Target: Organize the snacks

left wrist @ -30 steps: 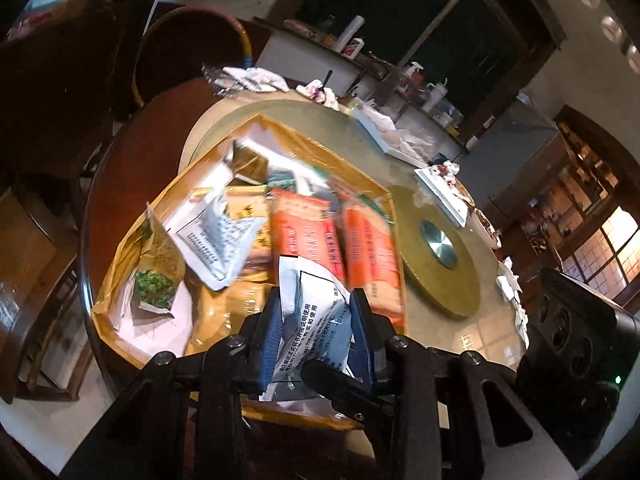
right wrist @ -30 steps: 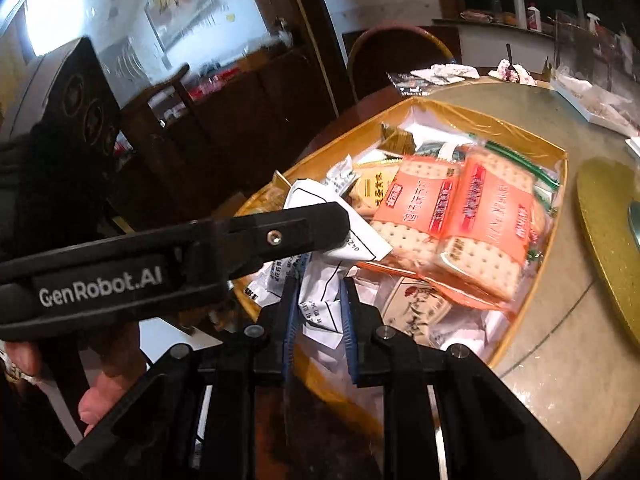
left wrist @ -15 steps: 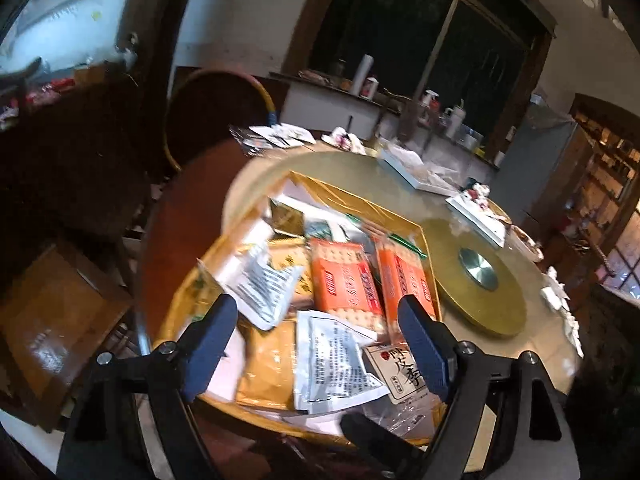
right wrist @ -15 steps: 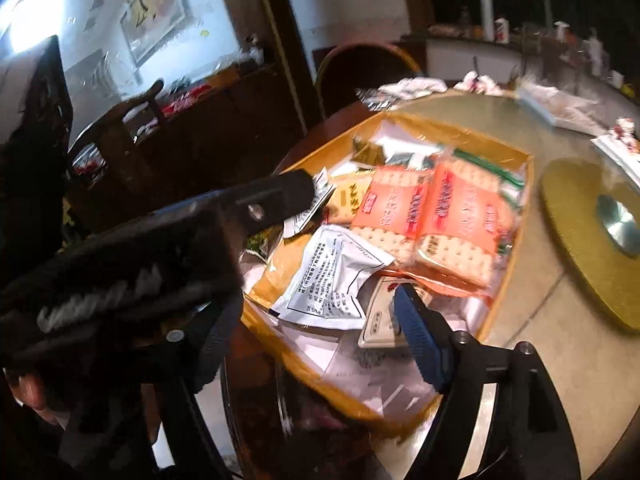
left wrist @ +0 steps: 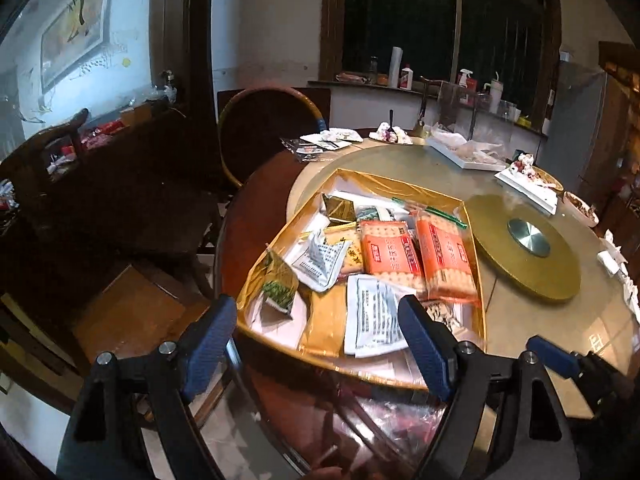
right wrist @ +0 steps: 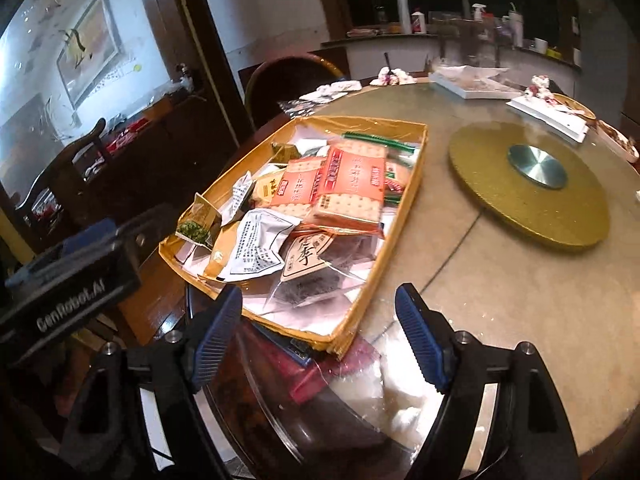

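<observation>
A shallow golden tray [left wrist: 360, 178] of snacks lies on the round table. It holds two orange cracker packs [left wrist: 390, 250], a white printed packet [left wrist: 374, 322] and a green-leaf packet [left wrist: 278, 288]. My left gripper [left wrist: 316, 332] hangs open over the tray's near rim, nothing between its blue pads. In the right wrist view the same tray [right wrist: 360, 120] shows the white packet [right wrist: 256, 248] lying free beside a clear bag of dark contents [right wrist: 316, 284]. My right gripper [right wrist: 320, 312] stands open above the tray's near corner, holding nothing. The left gripper's body [right wrist: 72, 280] shows at the left.
A gold turntable disc [right wrist: 532, 180] sits right of the tray. White trays with scraps [left wrist: 464, 156] line the far side. A red packet and a white bag [right wrist: 320, 368] lie under the tray's near corner. A round-backed chair [left wrist: 272, 128] stands behind, a wooden chair [left wrist: 132, 308] to the left.
Both grippers were shut on the white printed packet; both have opened wide and let it drop into the tray. Both have drawn back and risen a little.
</observation>
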Demonstrator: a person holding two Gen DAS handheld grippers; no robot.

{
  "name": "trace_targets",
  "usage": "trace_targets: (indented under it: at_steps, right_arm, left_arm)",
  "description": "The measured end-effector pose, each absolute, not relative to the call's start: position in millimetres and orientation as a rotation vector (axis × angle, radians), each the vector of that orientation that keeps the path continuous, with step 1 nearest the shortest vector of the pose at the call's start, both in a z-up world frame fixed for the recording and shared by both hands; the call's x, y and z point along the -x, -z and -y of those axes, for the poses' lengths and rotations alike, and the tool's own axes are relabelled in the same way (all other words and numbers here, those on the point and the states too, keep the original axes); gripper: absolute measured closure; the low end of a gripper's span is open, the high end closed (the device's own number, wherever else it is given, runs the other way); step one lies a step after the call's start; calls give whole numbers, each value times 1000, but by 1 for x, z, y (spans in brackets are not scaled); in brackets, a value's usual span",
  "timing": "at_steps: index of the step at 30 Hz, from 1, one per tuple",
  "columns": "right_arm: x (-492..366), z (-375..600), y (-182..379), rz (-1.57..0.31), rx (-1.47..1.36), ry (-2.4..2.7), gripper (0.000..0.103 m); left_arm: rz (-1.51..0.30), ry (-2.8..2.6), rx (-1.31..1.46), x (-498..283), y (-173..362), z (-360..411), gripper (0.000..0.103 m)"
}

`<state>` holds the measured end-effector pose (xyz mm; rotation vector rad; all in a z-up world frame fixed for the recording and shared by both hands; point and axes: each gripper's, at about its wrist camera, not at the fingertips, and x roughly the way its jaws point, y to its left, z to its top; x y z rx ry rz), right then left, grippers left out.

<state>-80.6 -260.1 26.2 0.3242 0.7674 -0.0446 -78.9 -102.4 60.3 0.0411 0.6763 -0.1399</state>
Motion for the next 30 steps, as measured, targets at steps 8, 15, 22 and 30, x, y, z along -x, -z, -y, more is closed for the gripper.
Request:
trace_targets:
  at_steps: [8,15,22,30]
  right_arm:
    - [95,256,-38,-743,-338,62,24]
    - [97,252,-40,-743,-339,70,24]
    - [97,254,-40,-743,-338,87,24]
    - [91,260,-36,-745,-351,104,24]
  left_arm:
    - [-662,124,-46,96,-69,97,20]
    - [-664,103,-33,100,-70,89,20]
    - [-671,85,-38,96,-67,86,20]
    - [-685,57,-53,92,-59,85,20]
